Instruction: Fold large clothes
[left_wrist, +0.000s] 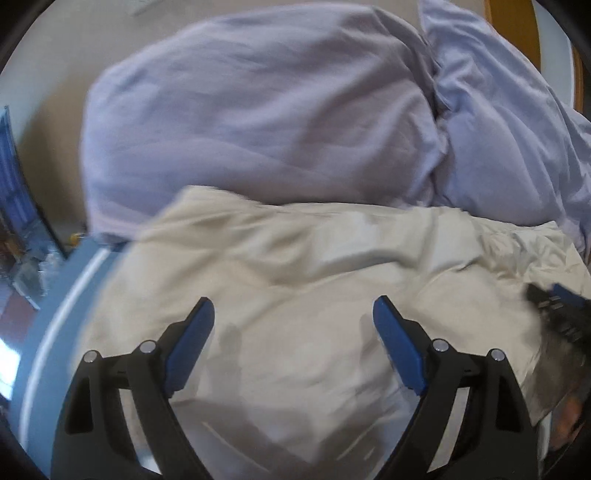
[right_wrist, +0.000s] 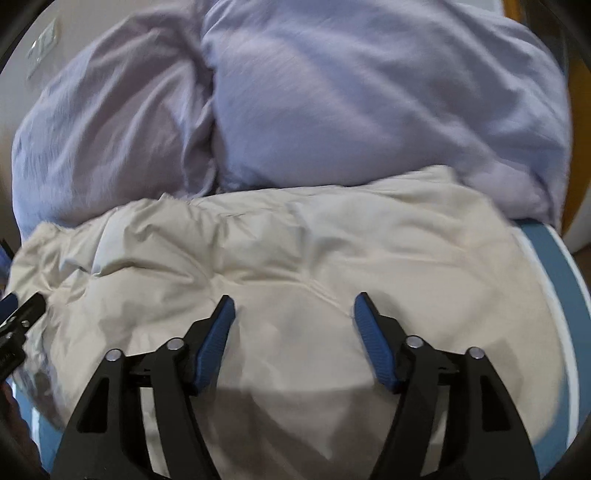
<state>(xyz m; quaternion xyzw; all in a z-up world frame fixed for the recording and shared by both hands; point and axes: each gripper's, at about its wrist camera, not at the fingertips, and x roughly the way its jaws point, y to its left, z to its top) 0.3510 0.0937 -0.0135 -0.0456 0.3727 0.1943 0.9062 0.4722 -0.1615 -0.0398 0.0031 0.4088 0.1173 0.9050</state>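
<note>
A large beige puffy garment (left_wrist: 295, 280) lies spread on a bed and also fills the lower half of the right wrist view (right_wrist: 295, 251). My left gripper (left_wrist: 293, 314) hovers just above it, open and empty. My right gripper (right_wrist: 294, 308) also hovers above it, open and empty. The right gripper shows at the right edge of the left wrist view (left_wrist: 557, 306). The left gripper shows at the left edge of the right wrist view (right_wrist: 18, 314). Both views are blurred by motion.
Two lavender pillows (left_wrist: 258, 122) (right_wrist: 369, 96) lie at the far side, touching the garment's far edge. A blue bed sheet with a white stripe (left_wrist: 55, 302) (right_wrist: 554, 280) shows at the bed's sides. A beige wall (left_wrist: 55, 48) stands behind.
</note>
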